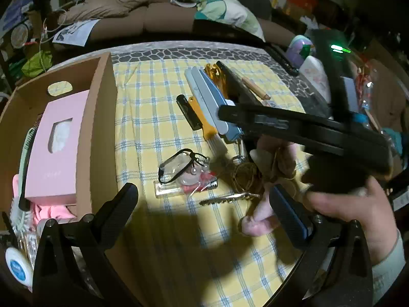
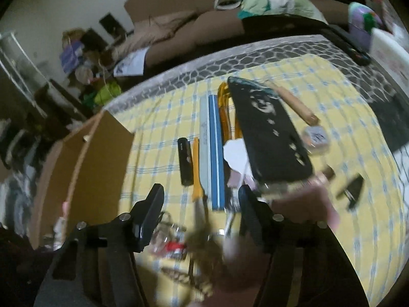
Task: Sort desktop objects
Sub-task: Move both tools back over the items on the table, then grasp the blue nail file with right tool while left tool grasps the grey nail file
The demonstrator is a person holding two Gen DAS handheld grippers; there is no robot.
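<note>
My left gripper (image 1: 204, 199) is open and empty above the yellow checked cloth (image 1: 158, 117). Ahead of it lie glasses on a clear case (image 1: 184, 171), a metal clip (image 1: 227, 199), a key ring with twine (image 1: 242, 171) and a pink plush (image 1: 258, 220). My right gripper (image 2: 202, 199) is open over the same clutter; its body (image 1: 306, 130) crosses the left wrist view. Nail files (image 2: 212, 148), an orange comb (image 2: 196, 176) and a black tube (image 2: 185, 161) lie ahead of it. The cardboard box (image 1: 99, 117) on the left holds a pink tissue box (image 1: 56, 148).
A black perforated panel (image 2: 268, 133), a wooden stick (image 2: 294, 102) and orange loops (image 2: 223, 102) lie at the back of the cloth. A brown sofa (image 1: 158, 12) with a bag stands behind the table. Clutter crowds the right edge (image 1: 314, 76). A hand (image 1: 358, 209) holds the right gripper.
</note>
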